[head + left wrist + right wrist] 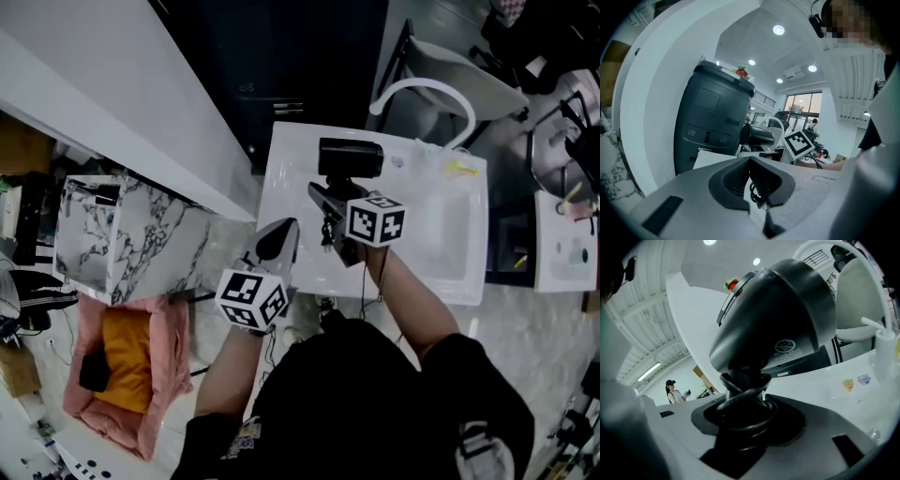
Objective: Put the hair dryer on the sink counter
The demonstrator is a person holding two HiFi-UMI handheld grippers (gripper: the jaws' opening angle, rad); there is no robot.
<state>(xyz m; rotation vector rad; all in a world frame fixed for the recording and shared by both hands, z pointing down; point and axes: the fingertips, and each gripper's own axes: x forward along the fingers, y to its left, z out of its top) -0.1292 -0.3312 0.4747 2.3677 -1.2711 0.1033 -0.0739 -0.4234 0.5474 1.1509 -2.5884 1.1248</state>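
A black hair dryer (352, 157) hangs over the rear left of the white sink counter (281, 183). My right gripper (336, 190) is shut on its handle. In the right gripper view the dryer's barrel (778, 319) fills the middle, and its cord is wound round the handle between the jaws of the right gripper (743, 399). My left gripper (281, 232) sits at the counter's front left corner, apart from the dryer, with its jaws closed to a point. In the left gripper view the left gripper (750, 161) has its pads meeting, and a cord loop shows below them. The dryer (757, 136) lies beyond.
The basin (441, 234) and curved white faucet (422, 89) take up the counter's right side, with a clear cup (441, 159) behind. A marble cabinet (131, 234) and a pink pet bed (122, 366) stand left. A dark grey machine (715, 122) stands behind the counter.
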